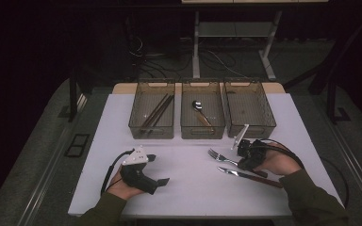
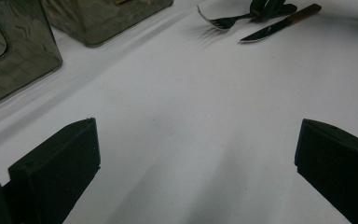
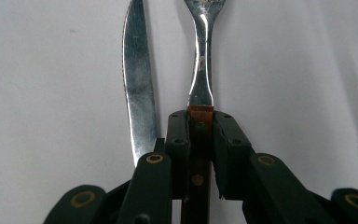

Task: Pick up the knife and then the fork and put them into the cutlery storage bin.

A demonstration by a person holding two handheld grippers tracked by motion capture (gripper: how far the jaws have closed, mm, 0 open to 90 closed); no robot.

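Right gripper view: the right gripper (image 3: 200, 140) has its two black jaws pressed onto the brown handle of the fork (image 3: 201, 74). The handle sits between the jaws, and the shiny metal neck sticks out past them. The fork runs straight away from the gripper, with its prongs at the far end. Just beside the fork lies the knife (image 3: 139, 88). Its blade runs almost the same way as the fork, and its tip points the same way too. Both are on the white table (image 3: 51, 93).

In the high view the right gripper (image 1: 245, 157) is at the right side of the table (image 1: 188, 188), in the person's right hand (image 1: 278, 162). The fork (image 1: 219, 156) lies flat, and its prongs point to the left and a little toward the far side. The knife (image 1: 245, 174) lies near it, closer to the person, with its tip to the left and its brown handle to the right.

The left gripper (image 1: 153, 169) rests on the left part of the table, well apart from the fork. Its jaws are spread wide with nothing between them, as the left gripper view shows.

Three bins stand in a row at the far side. The left bin (image 1: 152, 110) holds chopsticks (image 1: 156, 113). The middle bin (image 1: 202, 110) holds a spoon (image 1: 201, 112). The right bin (image 1: 249, 108) stands just beyond the right gripper.
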